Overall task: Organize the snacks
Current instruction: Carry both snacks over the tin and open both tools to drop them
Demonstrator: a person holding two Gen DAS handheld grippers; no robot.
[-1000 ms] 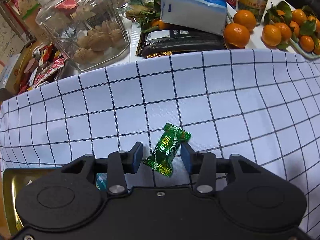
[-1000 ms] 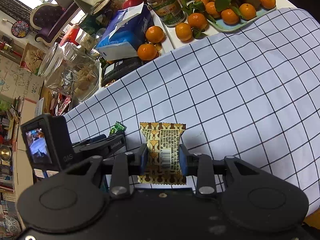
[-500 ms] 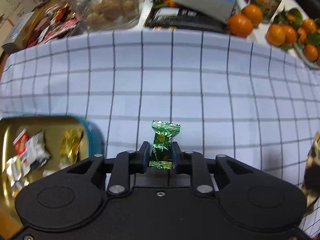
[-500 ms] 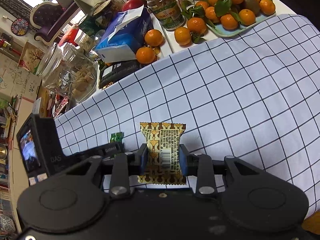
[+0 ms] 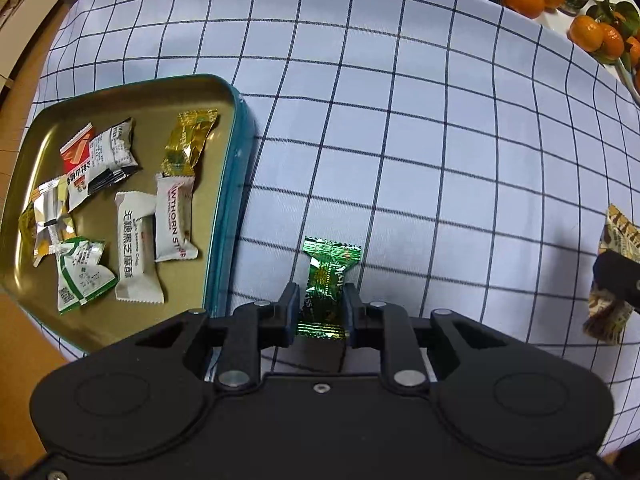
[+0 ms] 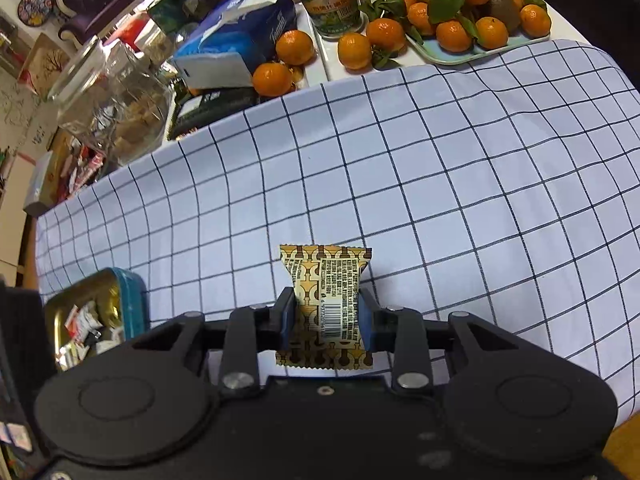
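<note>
Snacks are split between the two tools and a teal-rimmed tin (image 5: 236,152) with a gold inside, which sits on the checked cloth (image 5: 440,140) covering the surface. The left tool (image 5: 322,306) is clenched on a green foil candy (image 5: 326,280); its jaws have just been closing, with the candy between them, and the pads now press its middle. That candy hangs just right of the tin's right wall; its print is too crumpled to read beyond a few letters. The right tool (image 6: 326,316) grips a gold-and-brown patterned packet (image 6: 326,280) by its sides, the back panel of fine print and a barcode facing the camera; it is well right of the tin.

Inside the tin lie several wrapped pieces: a white one (image 5: 174,216) reading "WTHORN ST", partly cut off, another white one (image 5: 136,248) with Chinese characters beside it, a gold foil one (image 5: 190,140) nearer the far rim, a red-and-white one (image 5: 100,156), a green-and-white one (image 5: 82,276) and a silver one (image 5: 50,216).

Far beyond the tin, past the cloth's edge, stand a blue tissue pack (image 6: 240,40) marked "Tempo", a glass jar (image 6: 116,96) and loose oranges (image 6: 272,78).
</note>
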